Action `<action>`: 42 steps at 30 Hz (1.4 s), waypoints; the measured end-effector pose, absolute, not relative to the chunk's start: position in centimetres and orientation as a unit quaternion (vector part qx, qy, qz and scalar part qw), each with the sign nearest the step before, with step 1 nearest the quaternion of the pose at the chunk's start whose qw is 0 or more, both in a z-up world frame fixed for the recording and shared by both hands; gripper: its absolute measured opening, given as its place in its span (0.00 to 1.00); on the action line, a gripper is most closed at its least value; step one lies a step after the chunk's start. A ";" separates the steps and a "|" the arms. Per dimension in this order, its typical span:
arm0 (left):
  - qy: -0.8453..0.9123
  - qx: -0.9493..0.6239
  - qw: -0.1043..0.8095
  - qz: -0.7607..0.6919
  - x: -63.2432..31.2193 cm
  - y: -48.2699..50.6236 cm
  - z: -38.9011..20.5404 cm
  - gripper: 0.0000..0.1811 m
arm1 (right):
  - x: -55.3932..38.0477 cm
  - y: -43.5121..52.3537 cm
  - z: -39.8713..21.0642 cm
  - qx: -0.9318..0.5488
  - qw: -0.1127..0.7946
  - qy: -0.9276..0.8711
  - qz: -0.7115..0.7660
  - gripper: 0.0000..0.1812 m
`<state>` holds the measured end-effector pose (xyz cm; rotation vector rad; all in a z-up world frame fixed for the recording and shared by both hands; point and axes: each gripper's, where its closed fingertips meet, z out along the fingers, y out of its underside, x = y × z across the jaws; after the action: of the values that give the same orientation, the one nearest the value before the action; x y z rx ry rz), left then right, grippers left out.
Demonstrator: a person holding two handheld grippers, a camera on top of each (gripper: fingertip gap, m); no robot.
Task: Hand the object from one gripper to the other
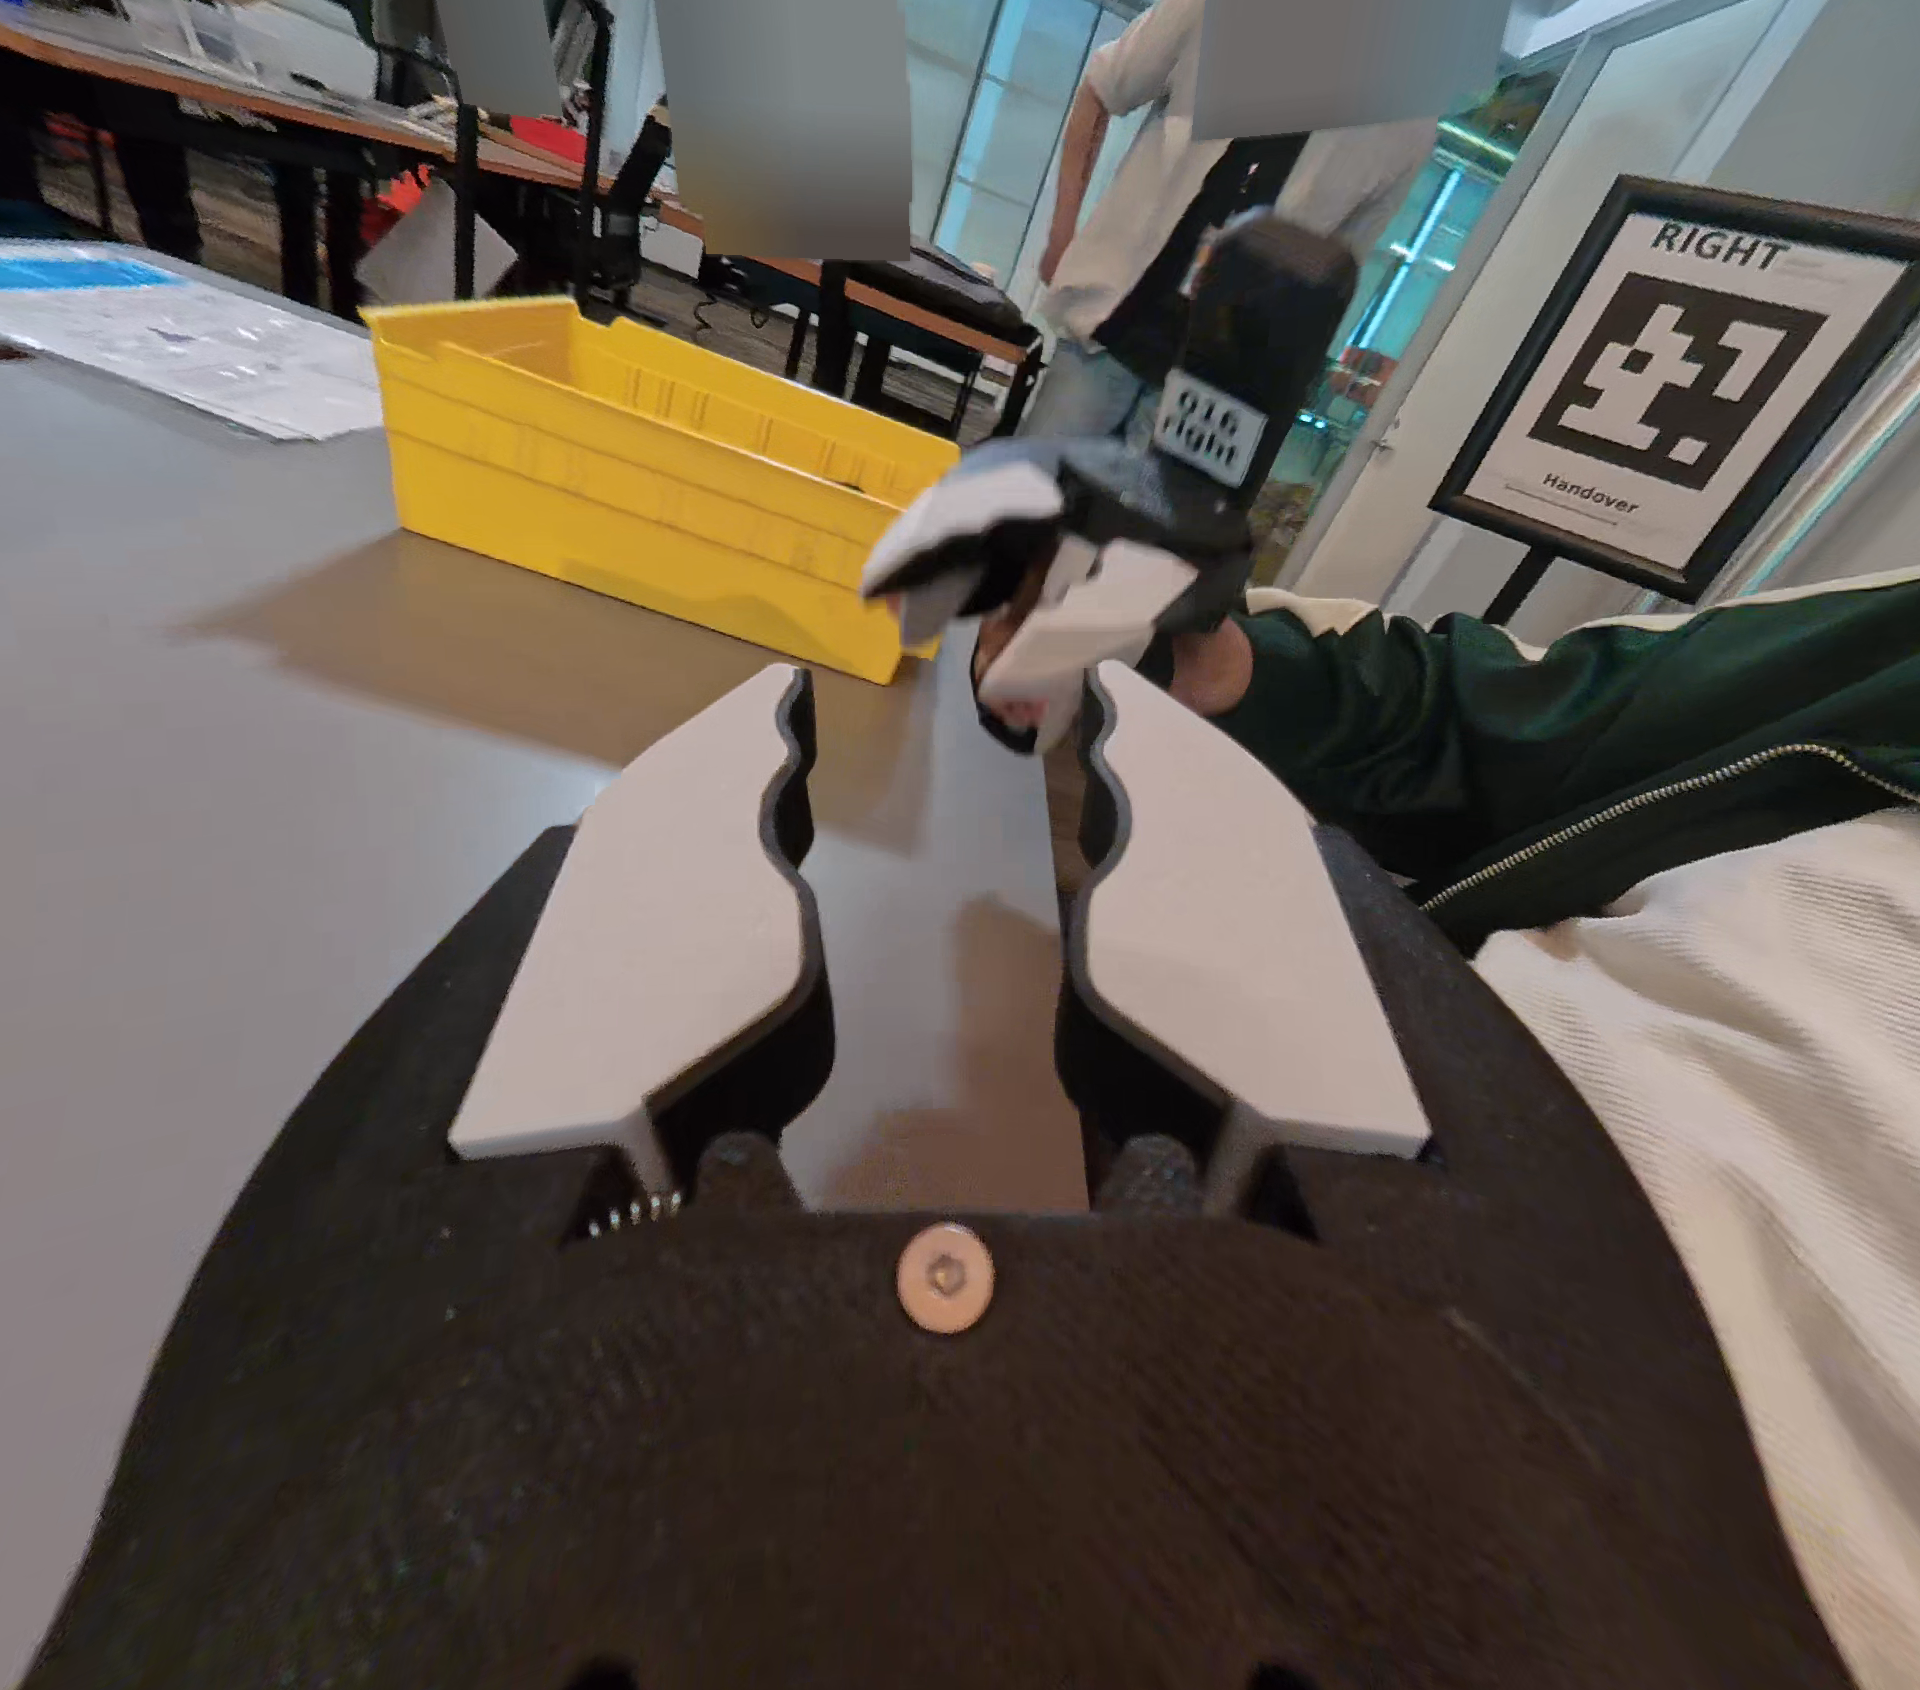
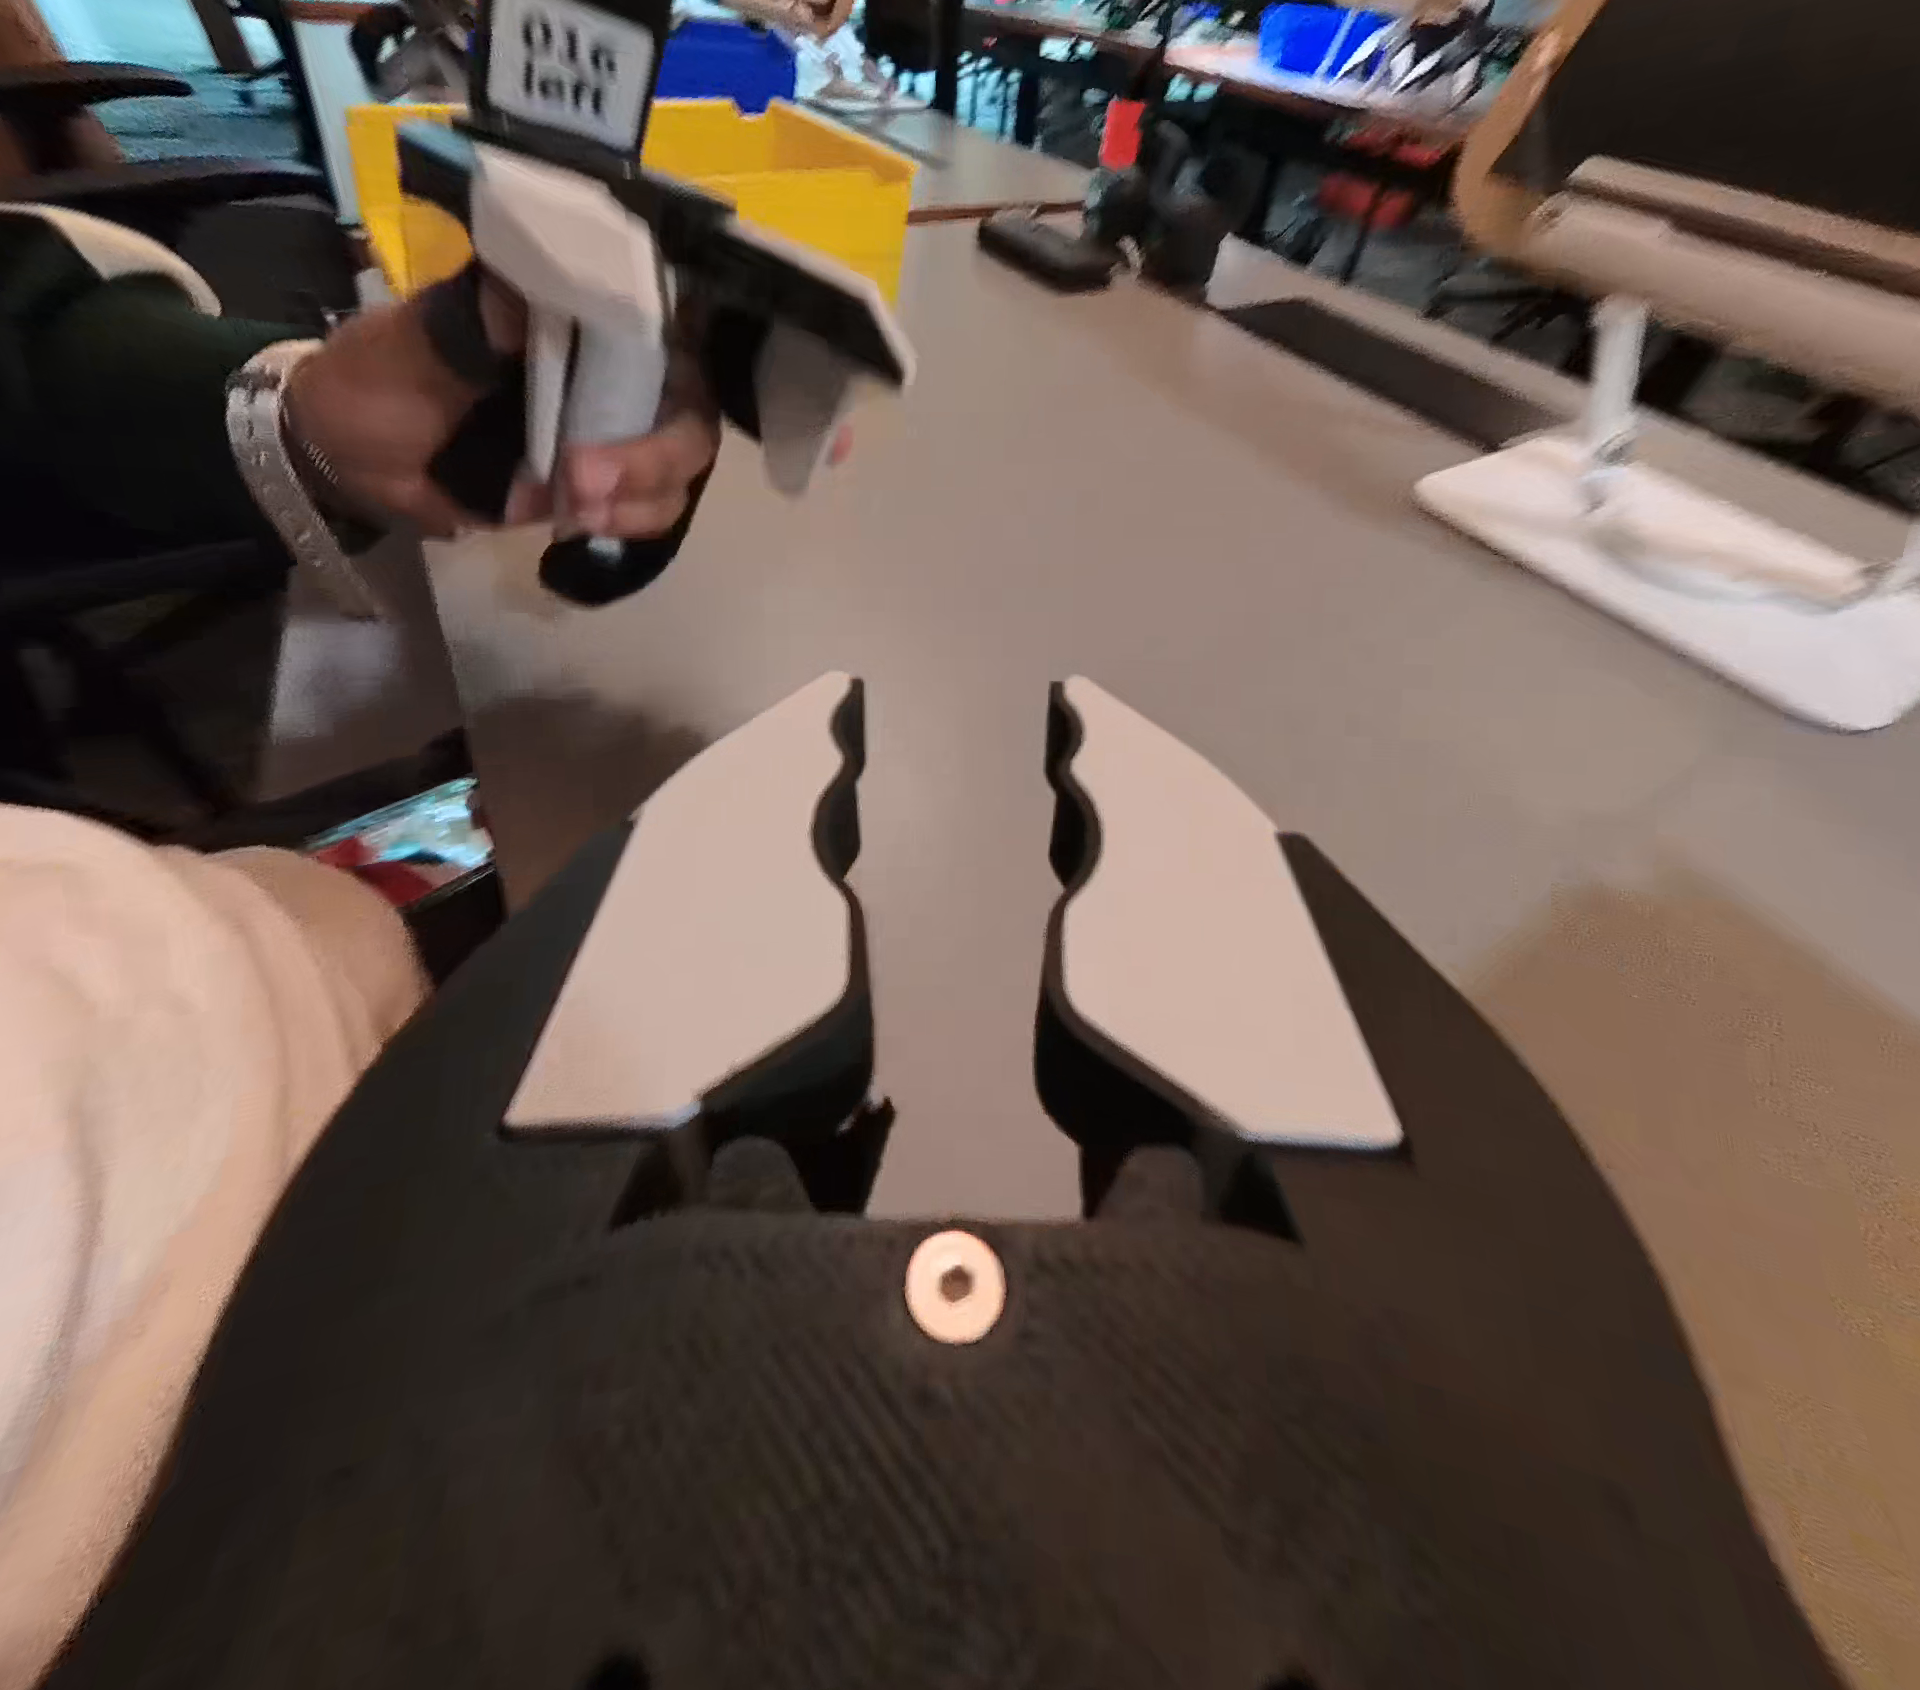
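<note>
On the left wrist view, your left gripper [image 1: 945, 695] hangs over the grey table [image 1: 260, 705] with its fingers spread apart and only bare tabletop between them. Just beyond its right fingertip sits your right gripper [image 1: 956, 653], tilted down toward the surface and carried on a dark green sleeve [image 1: 1507, 705]. Its fingers are parted too. A small pink-red patch shows at its lower fingertip [image 1: 1013, 710], but you cannot tell what that is. A yellow bin [image 1: 623, 497] stands farther along the table, toward its far edge. A framed marker sign [image 1: 1683, 383] stands off the table to the right.

From the right wrist view, your right gripper [image 2: 954, 695] is released, with a clear gap between the pads and nothing in it. Your left gripper [image 2: 847, 404] shows up and to the left, held in your hand [image 2: 416, 414] above the table and blurred. Whether anything sits between its fingers cannot be told here. The yellow bin [image 2: 810, 186] is behind it. A white stand [image 2: 1662, 560] rests near the table's right edge. A shiny red and silver thing [image 2: 416, 830] lies below the near left edge. The object to be handed over cannot be picked out with certainty in either view.
</note>
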<state>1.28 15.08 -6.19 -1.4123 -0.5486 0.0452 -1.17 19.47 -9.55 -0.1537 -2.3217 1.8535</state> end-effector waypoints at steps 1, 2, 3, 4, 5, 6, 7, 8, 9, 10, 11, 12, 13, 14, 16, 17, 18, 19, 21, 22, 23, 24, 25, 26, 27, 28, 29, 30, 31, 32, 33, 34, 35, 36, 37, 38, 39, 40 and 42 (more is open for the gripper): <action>-0.244 -0.639 0.729 0.031 1.3 14.7 -5.7 0.26 | -1.1 19.2 -10.3 -0.053 0.069 -0.782 0.618 0.14; -0.238 -0.634 0.735 0.036 1.4 14.3 -5.0 0.26 | -1.0 19.1 -10.7 -0.053 0.058 -0.784 0.615 0.11; -0.235 -0.626 0.742 0.039 1.5 14.0 -4.4 0.26 | -1.0 19.2 -11.0 -0.054 0.050 -0.786 0.614 0.10; -0.235 -0.618 0.749 0.039 1.6 13.6 -3.8 0.26 | -1.1 19.3 -11.1 -0.056 0.046 -0.786 0.615 0.08; -0.236 -0.611 0.755 0.040 1.6 13.3 -3.5 0.26 | -1.2 19.4 -11.1 -0.058 0.043 -0.784 0.617 0.06; -0.238 -0.605 0.759 0.040 1.5 13.1 -3.2 0.26 | -1.3 19.6 -11.1 -0.061 0.041 -0.782 0.619 0.06; -0.240 -0.602 0.760 0.041 1.5 12.9 -3.1 0.26 | -1.5 19.7 -11.0 -0.065 0.039 -0.780 0.622 0.05; -0.244 -0.601 0.760 0.042 1.4 12.7 -3.0 0.26 | -1.5 19.8 -10.9 -0.068 0.036 -0.777 0.624 0.05; -0.248 -0.602 0.758 0.044 1.3 12.4 -2.9 0.25 | -1.6 19.8 -10.9 -0.071 0.032 -0.776 0.626 0.05; -0.251 -0.601 0.758 0.048 1.3 12.0 -2.5 0.25 | -1.6 19.9 -10.9 -0.074 0.027 -0.775 0.627 0.05; -0.253 -0.597 0.759 0.056 1.2 11.4 -1.8 0.24 | -1.6 19.9 -11.0 -0.077 0.021 -0.775 0.627 0.06; -0.258 -0.593 0.759 0.071 1.2 10.4 -0.8 0.23 | -1.5 19.9 -11.0 -0.079 0.016 -0.775 0.627 0.06; -0.265 -0.589 0.759 0.089 1.3 9.0 0.3 0.23 | -1.5 19.8 -11.1 -0.081 0.012 -0.775 0.627 0.06; -0.272 -0.581 0.759 0.111 1.4 7.2 1.7 0.22 | -1.5 19.8 -11.2 -0.082 0.009 -0.775 0.627 0.06; -0.308 -0.564 0.748 0.165 1.9 2.4 4.1 0.21 | -1.6 19.8 -11.2 -0.084 0.005 -0.774 0.628 0.06; -0.325 -0.555 0.742 0.188 2.4 -0.4 5.1 0.20 | -1.6 19.7 -11.2 -0.087 0.001 -0.773 0.629 0.06; -0.339 -0.544 0.739 0.209 3.3 -3.2 6.0 0.17 | -1.6 19.7 -11.2 -0.090 -0.006 -0.772 0.630 0.06; -0.353 -0.527 0.740 0.226 4.4 -6.2 6.9 0.13 | -1.6 19.6 -11.3 -0.093 -0.013 -0.771 0.630 0.06; -0.378 -0.477 0.748 0.263 6.9 -12.2 8.2 0.05 | -1.6 19.5 -11.3 -0.101 -0.026 -0.768 0.632 0.06; -0.398 -0.457 0.745 0.278 8.1 -15.2 8.3 0.02 | -1.6 19.5 -11.4 -0.105 -0.031 -0.767 0.633 0.06; -0.425 -0.450 0.731 0.287 9.0 -17.8 7.7 0.02 | -1.7 19.4 -11.4 -0.109 -0.037 -0.765 0.634 0.06; -0.457 -0.455 0.705 0.294 9.8 -20.0 6.5 0.03 | -1.7 19.3 -11.4 -0.113 -0.042 -0.764 0.634 0.06; -0.494 -0.465 0.670 0.301 10.4 -22.2 5.0 0.05 | -1.8 19.2 -11.5 -0.117 -0.048 -0.762 0.635 0.06; -0.527 -0.477 0.630 0.312 11.1 -24.1 3.3 0.06 | -1.8 19.2 -11.6 -0.122 -0.054 -0.761 0.635 0.06; -0.560 -0.493 0.585 0.317 11.7 -25.7 1.3 0.06 | -1.8 19.1 -11.6 -0.126 -0.061 -0.759 0.635 0.06; -0.591 -0.510 0.537 0.320 12.4 -27.1 -0.6 0.07 | -1.8 19.0 -11.6 -0.131 -0.066 -0.758 0.636 0.06; -0.615 -0.523 0.492 0.326 13.0 -28.3 -2.3 0.07 | -1.9 18.9 -11.7 -0.135 -0.071 -0.755 0.638 0.06; -0.633 -0.537 0.453 0.326 13.6 -29.0 -4.0 0.07 | -1.9 18.8 -11.7 -0.138 -0.076 -0.753 0.639 0.06; -0.648 -0.553 0.419 0.315 14.0 -29.3 -5.7 0.06 | -1.9 18.7 -11.7 -0.142 -0.082 -0.750 0.640 0.06; -0.660 -0.570 0.390 0.296 14.4 -29.3 -7.4 0.07 | -1.8 18.5 -11.7 -0.145 -0.089 -0.748 0.642 0.06; -0.673 -0.586 0.360 0.273 14.6 -29.3 -9.0 0.07 | -1.8 18.4 -11.7 -0.148 -0.096 -0.746 0.643 0.06; -0.685 -0.598 0.328 0.255 14.8 -29.4 -10.5 0.08 | -1.7 18.3 -11.8 -0.150 -0.103 -0.744 0.643 0.06; -0.696 -0.608 0.296 0.244 15.0 -29.6 -11.8 0.09 | -1.6 18.2 -11.8 -0.152 -0.109 -0.743 0.642 0.06; -0.703 -0.617 0.264 0.236 15.0 -30.0 -12.9 0.10 | -1.6 18.1 -11.9 -0.153 -0.113 -0.743 0.642 0.06; -0.709 -0.624 0.234 0.232 15.0 -30.4 -13.8 0.11 | -1.5 18.1 -11.9 -0.152 -0.115 -0.743 0.641 0.06; -0.713 -0.629 0.208 0.230 14.9 -31.0 -14.5 0.11 | -1.5 18.1 -11.9 -0.151 -0.115 -0.744 0.641 0.06; -0.719 -0.631 0.186 0.224 14.8 -31.4 -15.1 0.12 | -1.5 18.1 -11.9 -0.150 -0.113 -0.744 0.641 0.06; -0.722 -0.635 0.168 0.216 14.7 -31.8 -15.7 0.12 | -1.5 18.2 -11.9 -0.149 -0.111 -0.744 0.642 0.06; -0.724 -0.642 0.143 0.209 14.2 -32.2 -16.4 0.12 | -1.6 18.3 -11.7 -0.149 -0.109 -0.742 0.644 0.06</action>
<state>14.21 -32.24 -16.40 -1.8500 -2.0875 0.6039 -1.56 18.26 -11.72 -0.5038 -2.5095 2.1766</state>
